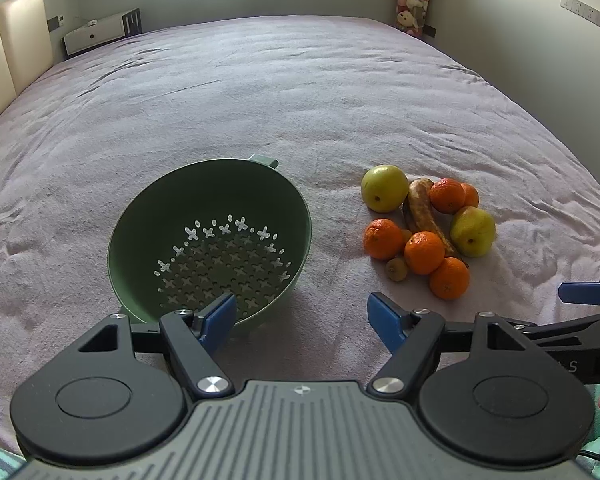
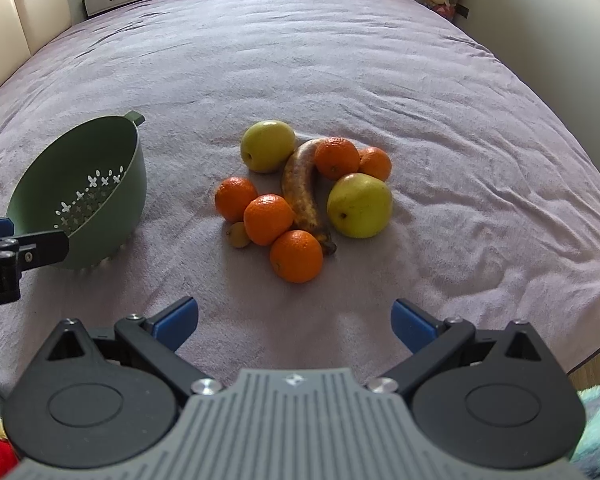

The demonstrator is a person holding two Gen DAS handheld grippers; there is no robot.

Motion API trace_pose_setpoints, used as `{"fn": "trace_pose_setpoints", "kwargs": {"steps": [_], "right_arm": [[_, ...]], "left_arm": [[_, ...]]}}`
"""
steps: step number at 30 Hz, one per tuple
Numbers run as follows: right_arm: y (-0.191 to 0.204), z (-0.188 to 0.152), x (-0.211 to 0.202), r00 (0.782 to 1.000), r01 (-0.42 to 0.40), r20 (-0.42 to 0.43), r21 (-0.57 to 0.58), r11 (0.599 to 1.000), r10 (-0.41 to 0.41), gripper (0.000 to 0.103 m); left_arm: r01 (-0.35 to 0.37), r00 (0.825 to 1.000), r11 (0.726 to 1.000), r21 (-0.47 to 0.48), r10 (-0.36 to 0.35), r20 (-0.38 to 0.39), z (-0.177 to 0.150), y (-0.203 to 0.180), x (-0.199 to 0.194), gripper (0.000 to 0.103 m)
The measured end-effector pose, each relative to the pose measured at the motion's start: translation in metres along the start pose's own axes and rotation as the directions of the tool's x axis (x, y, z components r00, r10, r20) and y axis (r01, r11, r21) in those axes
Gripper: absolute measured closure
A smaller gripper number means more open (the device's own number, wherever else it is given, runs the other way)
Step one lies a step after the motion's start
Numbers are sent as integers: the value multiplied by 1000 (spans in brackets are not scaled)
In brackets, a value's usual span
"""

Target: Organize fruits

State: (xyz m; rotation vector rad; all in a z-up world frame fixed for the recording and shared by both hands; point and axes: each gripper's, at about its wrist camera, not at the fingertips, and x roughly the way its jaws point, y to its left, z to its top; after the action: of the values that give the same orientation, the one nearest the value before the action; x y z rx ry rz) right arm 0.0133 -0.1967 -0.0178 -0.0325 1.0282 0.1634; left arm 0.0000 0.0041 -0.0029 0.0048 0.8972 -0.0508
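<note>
The right gripper hangs released and empty above the bed, short of the fruit pile; the left gripper, also spread, sits beside the tilted green colander. The soft bedding may let a nudged orange roll, or the colander tip.

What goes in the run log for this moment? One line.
stage: before first pick | left gripper: open, by colander | right gripper: open, facing fruit pile | colander: no fruit inside | fruit: all on bedspread
</note>
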Motion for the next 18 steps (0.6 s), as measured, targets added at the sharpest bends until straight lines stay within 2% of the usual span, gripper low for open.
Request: {"fn": "trace_pose_setpoints", "kwargs": {"steps": [18], "right_arm": [[0,0,1,1000,0,-8,3,1000,0,4]], "left_arm": [[6,1000,1000,-11,-6,-4,-2,0,1,15]]}}
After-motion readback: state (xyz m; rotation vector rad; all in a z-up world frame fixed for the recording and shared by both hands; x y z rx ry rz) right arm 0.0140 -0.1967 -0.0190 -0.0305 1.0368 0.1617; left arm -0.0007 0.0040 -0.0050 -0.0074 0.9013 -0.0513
